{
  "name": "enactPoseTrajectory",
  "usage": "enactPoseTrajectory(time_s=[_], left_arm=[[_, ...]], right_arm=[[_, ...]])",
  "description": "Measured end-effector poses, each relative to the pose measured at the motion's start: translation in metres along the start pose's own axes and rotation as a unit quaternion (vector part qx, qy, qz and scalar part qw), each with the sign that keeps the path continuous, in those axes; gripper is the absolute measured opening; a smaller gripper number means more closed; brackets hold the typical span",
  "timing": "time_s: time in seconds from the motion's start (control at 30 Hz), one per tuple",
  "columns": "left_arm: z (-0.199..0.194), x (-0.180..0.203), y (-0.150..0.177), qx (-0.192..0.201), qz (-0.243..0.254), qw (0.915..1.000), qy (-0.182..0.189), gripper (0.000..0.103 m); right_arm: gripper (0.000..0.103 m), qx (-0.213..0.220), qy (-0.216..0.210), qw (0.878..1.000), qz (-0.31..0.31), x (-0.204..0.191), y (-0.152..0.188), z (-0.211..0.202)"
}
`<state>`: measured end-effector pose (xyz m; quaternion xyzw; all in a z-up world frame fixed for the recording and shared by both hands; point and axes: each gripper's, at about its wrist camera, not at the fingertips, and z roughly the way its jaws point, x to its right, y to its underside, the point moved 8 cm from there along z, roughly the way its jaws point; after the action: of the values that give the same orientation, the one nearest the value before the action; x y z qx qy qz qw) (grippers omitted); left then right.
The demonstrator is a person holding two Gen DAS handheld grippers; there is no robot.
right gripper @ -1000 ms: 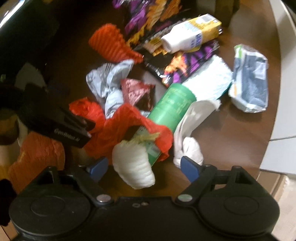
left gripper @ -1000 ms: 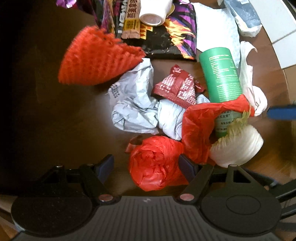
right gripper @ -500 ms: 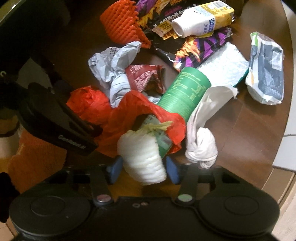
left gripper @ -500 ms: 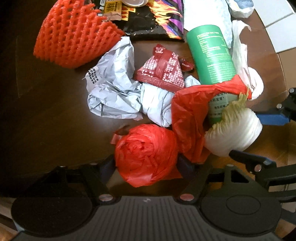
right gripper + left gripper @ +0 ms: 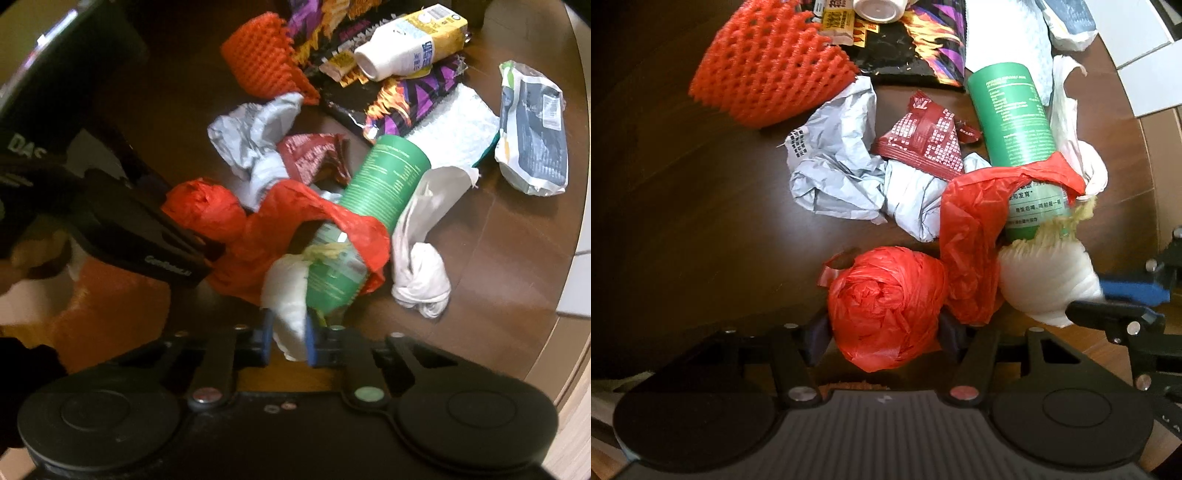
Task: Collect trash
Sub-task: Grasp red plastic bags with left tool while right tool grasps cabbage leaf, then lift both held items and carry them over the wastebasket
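On the cluttered bench (image 5: 701, 221), both grippers take trash.
Left gripper (image 5: 884, 328) has just been closing around the red bag ball (image 5: 886, 302); right gripper (image 5: 288, 339) has just clamped the white foam net (image 5: 290, 306), ready for lifting.

Both views are bent by the fisheye lens: the round edge of the tabletop (image 5: 517, 266) curves strongly, and the corners fall into black. Light comes from the right side, where the pale floor is bright and washed out. In the left wrist view the left half of the tabletop (image 5: 683, 206) is very dark, almost without detail, while the red plastic ball (image 5: 886, 306) is well lit and sharp. A soft glare lies on the wood in the right wrist view. That view is softer, and its left part is smeared by motion blur.
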<state>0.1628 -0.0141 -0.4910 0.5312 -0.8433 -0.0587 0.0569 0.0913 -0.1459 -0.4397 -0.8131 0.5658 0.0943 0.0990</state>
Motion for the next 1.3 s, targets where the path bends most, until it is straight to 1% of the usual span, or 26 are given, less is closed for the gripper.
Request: enactPoseTrajectory(time_s=[0.07,0.17,0.33,0.43,0.5,0.57,0.63,0.67,0.77,0.8,0.83,0.9,0.93,0.97,1.0,1.03,1.17,1.2,1.23,1.3], left_arm=[[-0.003,-0.001,0.002,0.002,-0.002,1.0000,0.003,0.057],[-0.014,-0.001,0.007,0.009,-0.007,0.9999,0.008,0.057],[-0.035,-0.006,0.012,0.019,-0.016,0.9997,0.005,0.057],[-0.050,-0.008,0.013,0.025,-0.023,0.9994,-0.002,0.057],[-0.061,-0.006,0.014,0.028,-0.019,0.9994,-0.009,0.057],[-0.074,-0.004,0.013,0.035,-0.013,0.9991,-0.020,0.057],[-0.089,-0.004,0.011,0.046,-0.019,0.9985,-0.021,0.057],[-0.098,-0.005,0.009,0.053,-0.022,0.9981,-0.022,0.057],[-0.123,-0.010,0.002,0.070,-0.037,0.9965,-0.026,0.057],[-0.131,-0.010,-0.001,0.077,-0.042,0.9958,-0.026,0.057],[-0.140,-0.011,-0.004,0.086,-0.047,0.9949,-0.027,0.057],[-0.157,-0.013,-0.010,0.102,-0.057,0.9928,-0.027,0.057],[-0.165,-0.015,-0.012,0.110,-0.062,0.9916,-0.028,0.057],[-0.175,-0.017,-0.016,0.119,-0.068,0.9902,-0.030,0.057],[-0.185,-0.019,-0.020,0.129,-0.074,0.9885,-0.030,0.057],[-0.193,-0.021,-0.024,0.138,-0.077,0.9869,-0.032,0.056],[-0.234,-0.030,-0.039,0.184,-0.094,0.9776,-0.039,0.056],[-0.246,-0.033,-0.043,0.196,-0.099,0.9747,-0.041,0.056],[-0.257,-0.034,-0.046,0.208,-0.103,0.9718,-0.042,0.056],[-0.279,-0.038,-0.054,0.227,-0.112,0.9664,-0.043,0.056]], right_arm=[[0.007,0.007,-0.005,1.000,0.005,-0.004,0.000,-0.004],[0.006,0.016,-0.006,1.000,0.003,-0.012,0.001,-0.012],[0.006,0.034,-0.010,0.999,0.019,-0.019,-0.001,-0.030],[0.006,0.054,-0.011,0.998,0.030,-0.021,-0.004,-0.048],[0.005,0.068,-0.015,0.997,0.038,-0.023,-0.009,-0.060],[0.005,0.085,-0.004,0.996,0.034,-0.026,-0.016,-0.077],[0.005,0.091,0.002,0.995,0.032,-0.027,-0.018,-0.082],[0.005,0.108,0.005,0.994,0.034,-0.027,-0.026,-0.096],[0.005,0.125,-0.002,0.991,0.044,-0.026,-0.034,-0.112],[0.005,0.144,-0.003,0.988,0.055,-0.024,-0.041,-0.126],[0.005,0.144,-0.003,0.988,0.055,-0.024,-0.041,-0.126],[0.005,0.178,-0.006,0.981,0.071,-0.020,-0.052,-0.152],[0.005,0.178,-0.006,0.981,0.071,-0.020,-0.052,-0.152],[0.005,0.200,-0.005,0.976,0.081,-0.016,-0.059,-0.168],[0.005,0.200,-0.005,0.976,0.081,-0.016,-0.059,-0.168],[0.005,0.212,-0.006,0.973,0.087,-0.015,-0.063,-0.177],[0.005,0.261,0.002,0.961,0.095,-0.009,-0.076,-0.215],[0.005,0.290,0.012,0.952,0.098,-0.007,-0.084,-0.237],[0.005,0.290,0.012,0.952,0.098,-0.007,-0.084,-0.237],[0.005,0.317,0.022,0.943,0.105,-0.003,-0.091,-0.256]])
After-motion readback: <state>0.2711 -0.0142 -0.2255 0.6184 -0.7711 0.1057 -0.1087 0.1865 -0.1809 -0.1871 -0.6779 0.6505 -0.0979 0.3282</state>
